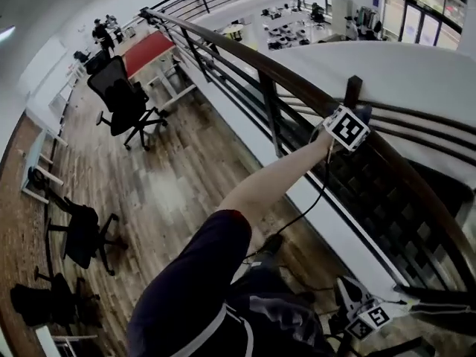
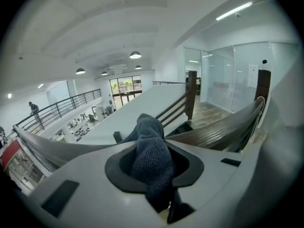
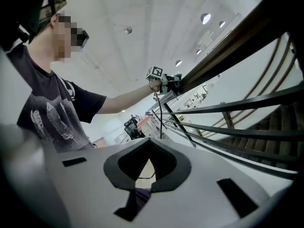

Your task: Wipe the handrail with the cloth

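L gripper (image 1: 347, 127) clamped on cloth (image 2: 151, 158), at handrail (image 1: 245, 50); R gripper (image 3: 148, 167) closed, empty, near; prob. mid-wipe, far rail looks undone.

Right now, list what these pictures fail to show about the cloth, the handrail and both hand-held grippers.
- Whether the dark grey knitted cloth touches the dark brown wooden handrail: in the left gripper view the white body of the left hand-held gripper covers the spot; in the head view its marker cube does.
- Jaws of the right hand-held gripper in the head view: too small and dark.
- Dirt on the rail: too fine to see.
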